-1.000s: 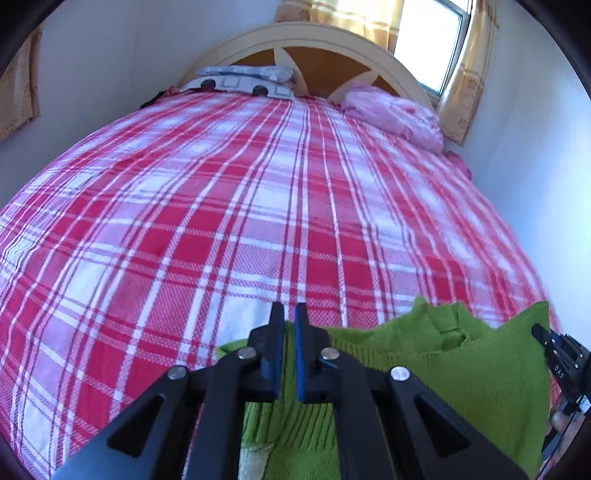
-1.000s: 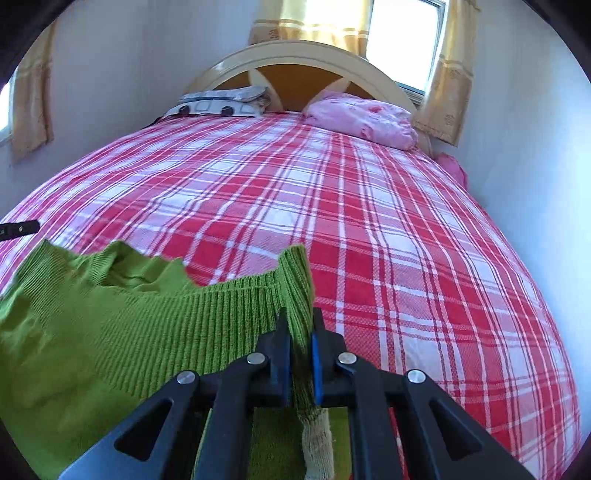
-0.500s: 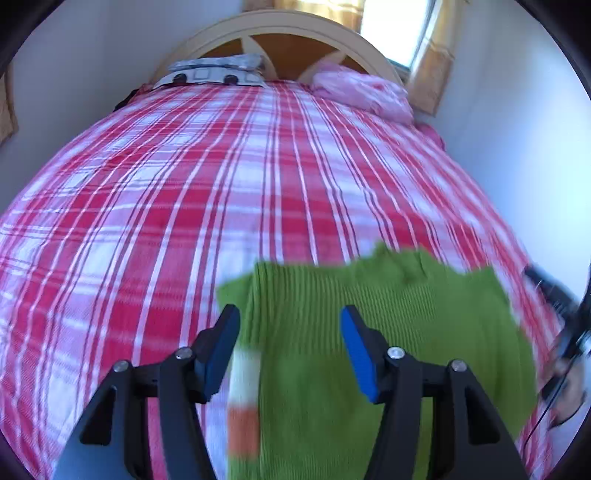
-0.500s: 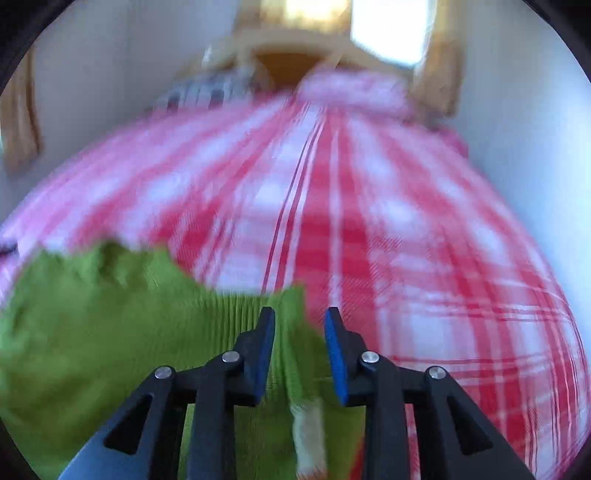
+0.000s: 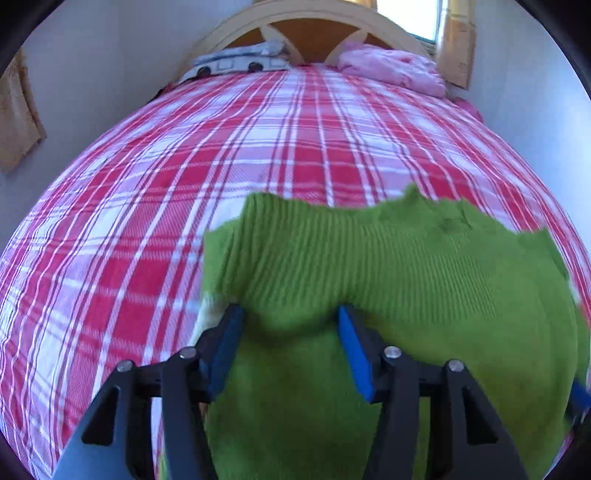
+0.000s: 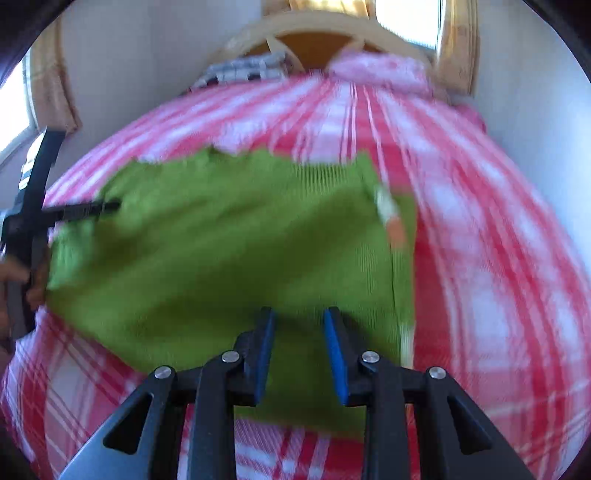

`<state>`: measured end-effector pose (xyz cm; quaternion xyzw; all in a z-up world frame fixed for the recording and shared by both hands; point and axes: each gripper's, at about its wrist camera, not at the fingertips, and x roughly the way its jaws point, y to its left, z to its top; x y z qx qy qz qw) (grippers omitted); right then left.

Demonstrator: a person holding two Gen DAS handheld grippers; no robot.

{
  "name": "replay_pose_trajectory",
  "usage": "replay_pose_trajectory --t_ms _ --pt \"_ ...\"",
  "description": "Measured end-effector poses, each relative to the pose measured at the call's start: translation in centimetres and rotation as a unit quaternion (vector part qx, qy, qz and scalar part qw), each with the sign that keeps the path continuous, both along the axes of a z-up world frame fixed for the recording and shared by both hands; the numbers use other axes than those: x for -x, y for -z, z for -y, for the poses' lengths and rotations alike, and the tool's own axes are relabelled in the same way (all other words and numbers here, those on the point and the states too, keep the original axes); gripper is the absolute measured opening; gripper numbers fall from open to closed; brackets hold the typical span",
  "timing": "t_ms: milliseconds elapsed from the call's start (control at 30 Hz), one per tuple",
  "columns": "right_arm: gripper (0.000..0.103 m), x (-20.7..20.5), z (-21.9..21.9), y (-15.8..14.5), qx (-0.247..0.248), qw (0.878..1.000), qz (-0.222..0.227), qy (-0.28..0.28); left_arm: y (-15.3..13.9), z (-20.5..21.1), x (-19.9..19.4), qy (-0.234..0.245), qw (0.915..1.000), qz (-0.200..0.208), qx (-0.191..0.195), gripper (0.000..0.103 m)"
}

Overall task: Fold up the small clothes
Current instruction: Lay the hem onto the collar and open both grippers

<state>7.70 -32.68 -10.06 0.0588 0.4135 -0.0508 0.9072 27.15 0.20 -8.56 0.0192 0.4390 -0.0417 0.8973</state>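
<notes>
Sweater (image 5: pixel 388 266): lies part-folded on the bed (image 5: pixel 184 177).
Left gripper (image 5: pixel 291 343): jaws closing, gripping nothing.
Right gripper (image 6: pixel 298 345): narrowly open, empty.
Left: further folds, likely.

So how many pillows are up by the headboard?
2: a grey-and-white patterned pillow on the left by the wooden headboard, and a pink pillow on the right. Others may be hidden.
</notes>
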Motion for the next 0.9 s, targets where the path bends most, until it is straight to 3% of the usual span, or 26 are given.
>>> replay_pose_trajectory --t_ms 100,200,400,467,533,667,733,900 --pt "0.029 1.2 0.7 0.2 -0.024 1.000 0.013 0.006 0.6 0.3 -1.9 -0.006 0.9996 0.007 -0.028 0.059" --pt "0.029 2.4 0.6 0.6 -0.031 0.999 0.023 0.011 0.6 0.1 -2.4 -0.007 0.9997 0.011 -0.022 0.060" --pt "0.030 2.4 0.0 0.8 -0.013 0.999 0.034 0.011 -1.3 0.0 0.8 0.003 0.9996 0.020 -0.018 0.059" --pt "0.030 2.5 0.3 0.7 -0.019 0.999 0.037 0.011 -2.2 -0.2 2.7 -0.004 0.9995 0.024 -0.018 0.064" --pt "0.030 2.3 0.5 0.7 -0.022 0.999 0.038 0.011 -2.6 -0.4 4.4 -0.011 0.9994 0.025 -0.022 0.079" --pt "0.031 2.3 0.1 0.6 -0.005 0.999 0.037 0.012 -3.4 -0.8 8.9 -0.012 0.9984 0.046 -0.031 0.089" --pt "0.031 2.2 -0.2 0.6 0.008 0.999 0.036 0.013 -3.6 -1.1 10.5 -0.022 0.9979 0.049 -0.037 0.099" --pt "0.033 2.3 -0.4 0.5 0.019 0.999 0.036 0.017 -3.2 -2.5 14.3 -0.042 0.9974 0.052 -0.028 0.101"
